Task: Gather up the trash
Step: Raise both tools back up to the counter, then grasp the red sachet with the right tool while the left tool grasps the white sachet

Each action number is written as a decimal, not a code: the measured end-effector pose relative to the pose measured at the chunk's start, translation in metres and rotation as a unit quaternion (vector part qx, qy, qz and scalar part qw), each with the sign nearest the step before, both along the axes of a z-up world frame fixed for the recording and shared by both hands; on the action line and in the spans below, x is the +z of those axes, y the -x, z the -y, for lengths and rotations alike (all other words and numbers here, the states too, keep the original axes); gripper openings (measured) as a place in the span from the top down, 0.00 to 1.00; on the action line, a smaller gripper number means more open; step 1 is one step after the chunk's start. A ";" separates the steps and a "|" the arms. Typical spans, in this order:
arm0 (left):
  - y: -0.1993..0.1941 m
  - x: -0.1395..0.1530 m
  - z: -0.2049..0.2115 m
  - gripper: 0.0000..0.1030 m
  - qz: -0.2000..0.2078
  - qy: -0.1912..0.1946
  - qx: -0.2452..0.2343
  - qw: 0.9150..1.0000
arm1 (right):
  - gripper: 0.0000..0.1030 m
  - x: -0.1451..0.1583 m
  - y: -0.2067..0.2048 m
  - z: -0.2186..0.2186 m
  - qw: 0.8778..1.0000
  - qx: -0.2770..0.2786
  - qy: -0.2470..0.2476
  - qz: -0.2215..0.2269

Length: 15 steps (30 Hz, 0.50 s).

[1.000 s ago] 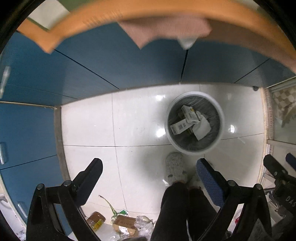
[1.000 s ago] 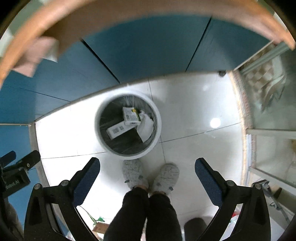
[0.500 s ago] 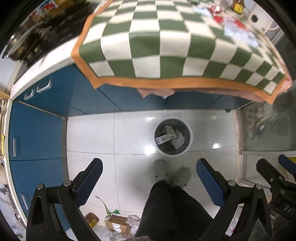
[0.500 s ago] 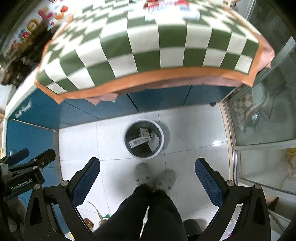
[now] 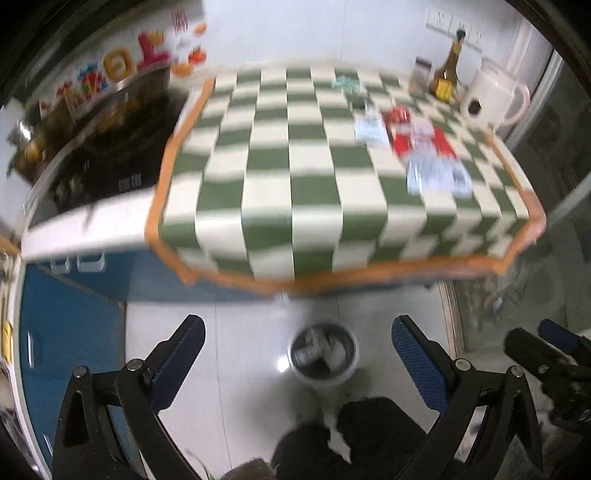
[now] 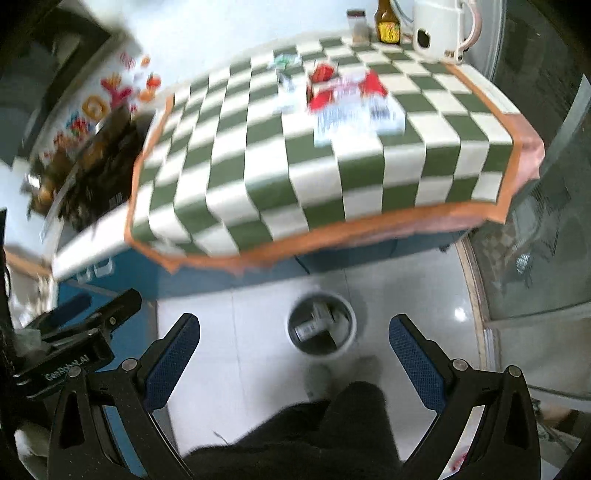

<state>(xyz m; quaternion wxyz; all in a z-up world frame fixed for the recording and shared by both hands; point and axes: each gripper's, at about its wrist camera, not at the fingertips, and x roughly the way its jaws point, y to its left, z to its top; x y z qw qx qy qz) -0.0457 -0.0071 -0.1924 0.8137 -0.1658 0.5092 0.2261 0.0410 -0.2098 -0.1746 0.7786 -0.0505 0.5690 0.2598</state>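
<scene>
Both claws are held wide apart with nothing between the blue pads. From the left wrist view, the left gripper (image 5: 297,352) is seen above the white floor tiles, and the right gripper (image 6: 293,349) is seen likewise from its own camera; each frames the trash bin (image 5: 323,354) between its fingers.

At the far left, a dark cluttered counter corner (image 5: 107,147) is seen below colourful wall decorations (image 5: 122,62), though blur hides what is kept there. Blue cabinet fronts (image 5: 70,328) are found below it at the left edge. To the right of these, a green and white checkered tablecloth (image 5: 295,192) with an orange border is spread over the counter and hangs over its near edge.

On the right part of the cloth, loose trash is scattered: a red wrapper (image 5: 421,138) lies beside white and blue paper packets (image 5: 439,175), and small pale scraps (image 5: 345,83) lie farther back. Details are smeared by motion. Behind them, at the far right corner, a small jar (image 6: 358,26), a brown bottle (image 6: 387,20) and a white kettle (image 6: 439,29) are set close together.

On the floor just near the counter, the round bin is placed, already holding small cartons and paper. The person's dark trousers (image 6: 332,432) are seen at the near edge, just beside the bin. At the right, a glass door (image 6: 546,236) is visible.
</scene>
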 end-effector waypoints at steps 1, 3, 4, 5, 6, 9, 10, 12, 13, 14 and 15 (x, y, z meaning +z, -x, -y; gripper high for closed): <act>-0.013 0.004 -0.007 0.00 0.003 -0.008 0.003 1.000 | 0.00 0.007 -0.016 -0.005 1.000 -0.001 -0.008 0.006; -0.042 0.009 -0.023 0.00 0.008 -0.014 0.013 1.000 | 0.00 0.016 -0.048 -0.014 1.000 -0.001 -0.019 0.016; -0.061 0.008 -0.034 0.00 0.006 -0.006 0.020 1.000 | 0.00 0.021 -0.070 -0.019 1.000 -0.002 -0.023 0.020; -0.074 0.008 -0.041 0.00 0.005 0.002 0.025 1.000 | 0.00 0.024 -0.094 -0.023 0.999 -0.005 -0.030 0.022; -0.091 0.006 -0.049 0.00 0.006 0.013 0.030 0.999 | 0.00 0.023 -0.112 -0.025 0.999 -0.006 -0.035 0.022; -0.155 -0.008 -0.073 0.00 0.009 0.060 0.041 0.997 | 0.03 0.021 -0.189 -0.041 0.998 -0.003 -0.052 0.020; -0.174 -0.014 -0.079 0.00 0.005 0.072 0.043 0.996 | 0.06 0.019 -0.219 -0.048 0.998 0.003 -0.057 0.021; -0.221 -0.033 -0.090 0.03 -0.008 0.098 0.045 0.994 | 0.27 0.010 -0.270 -0.063 0.999 0.010 -0.046 0.019; -0.243 -0.043 -0.094 0.03 -0.017 0.108 0.045 0.993 | 0.32 0.002 -0.299 -0.071 0.999 0.015 -0.041 0.013; -0.267 -0.057 -0.098 0.06 -0.026 0.124 0.040 0.991 | 0.34 -0.003 -0.321 -0.077 0.999 0.019 -0.035 0.008; -0.288 -0.070 -0.101 0.11 -0.038 0.138 0.037 0.989 | 0.34 -0.013 -0.350 -0.086 0.999 0.025 -0.023 0.001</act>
